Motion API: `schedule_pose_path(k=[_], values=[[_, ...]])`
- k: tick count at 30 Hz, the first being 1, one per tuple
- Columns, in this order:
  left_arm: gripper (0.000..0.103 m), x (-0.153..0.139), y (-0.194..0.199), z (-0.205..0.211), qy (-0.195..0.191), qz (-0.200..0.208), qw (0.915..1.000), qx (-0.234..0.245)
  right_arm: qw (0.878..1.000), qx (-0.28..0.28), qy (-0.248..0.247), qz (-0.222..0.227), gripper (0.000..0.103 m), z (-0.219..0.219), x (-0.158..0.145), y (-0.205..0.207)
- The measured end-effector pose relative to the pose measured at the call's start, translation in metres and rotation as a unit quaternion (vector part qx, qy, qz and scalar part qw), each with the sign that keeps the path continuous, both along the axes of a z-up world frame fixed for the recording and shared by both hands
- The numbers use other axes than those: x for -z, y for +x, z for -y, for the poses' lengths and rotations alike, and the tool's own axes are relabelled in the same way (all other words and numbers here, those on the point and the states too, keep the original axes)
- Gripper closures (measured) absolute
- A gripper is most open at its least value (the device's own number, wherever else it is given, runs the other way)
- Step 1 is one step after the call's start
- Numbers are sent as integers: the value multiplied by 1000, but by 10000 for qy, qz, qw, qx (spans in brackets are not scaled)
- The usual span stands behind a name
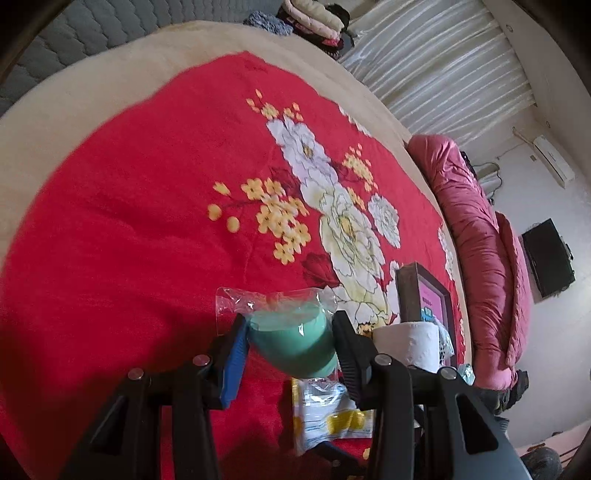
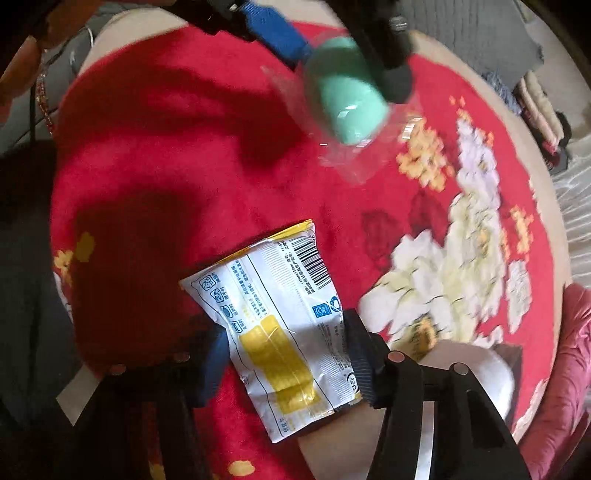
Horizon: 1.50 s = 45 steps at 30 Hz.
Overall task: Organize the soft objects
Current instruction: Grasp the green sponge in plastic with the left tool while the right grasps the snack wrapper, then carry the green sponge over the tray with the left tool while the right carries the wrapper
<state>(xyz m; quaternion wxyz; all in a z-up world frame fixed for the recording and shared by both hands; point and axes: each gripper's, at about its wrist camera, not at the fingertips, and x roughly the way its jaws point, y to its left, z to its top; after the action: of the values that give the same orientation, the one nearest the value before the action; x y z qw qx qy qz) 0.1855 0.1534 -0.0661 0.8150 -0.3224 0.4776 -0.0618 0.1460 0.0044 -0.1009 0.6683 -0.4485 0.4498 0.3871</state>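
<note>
My left gripper [image 1: 290, 334] is shut on a green soft roll in clear plastic wrap [image 1: 295, 341] and holds it above the red flowered blanket [image 1: 129, 221]. The same roll [image 2: 345, 105] shows at the top of the right wrist view, between the left gripper's fingers [image 2: 391, 62]. My right gripper [image 2: 282, 354] is shut on a white and yellow soft packet with a barcode [image 2: 280, 325], held above the blanket [image 2: 166, 147]. That packet also shows low in the left wrist view [image 1: 325, 413].
A white paper roll [image 1: 410, 341] and a dark box with a pink face [image 1: 424, 295] stand on the blanket to the right. A pink quilt [image 1: 484, 258] lies along the bed's right edge. Folded clothes [image 1: 317, 18] lie at the far end.
</note>
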Motion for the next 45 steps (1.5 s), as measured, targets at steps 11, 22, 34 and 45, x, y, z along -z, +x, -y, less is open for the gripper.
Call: schedule_pose_path(k=[11,22,34,45], values=[[58,-55,-28,-3,791,364,9959,-224,9792,1086,1627,543,44,48,-91,-12],[58,-108,-49,71,1700,780,9819,289,9403,2168,2333,1204,44,136,-161,-31],[58,-137,-53,197,2239,1182,9587,1300,8857,3316,2848,1564,44,256,-193,-37],[58,-130,-38,272,2324,1149,9478,1856,8472,4153,2912,1578,43,347,-182,-37]])
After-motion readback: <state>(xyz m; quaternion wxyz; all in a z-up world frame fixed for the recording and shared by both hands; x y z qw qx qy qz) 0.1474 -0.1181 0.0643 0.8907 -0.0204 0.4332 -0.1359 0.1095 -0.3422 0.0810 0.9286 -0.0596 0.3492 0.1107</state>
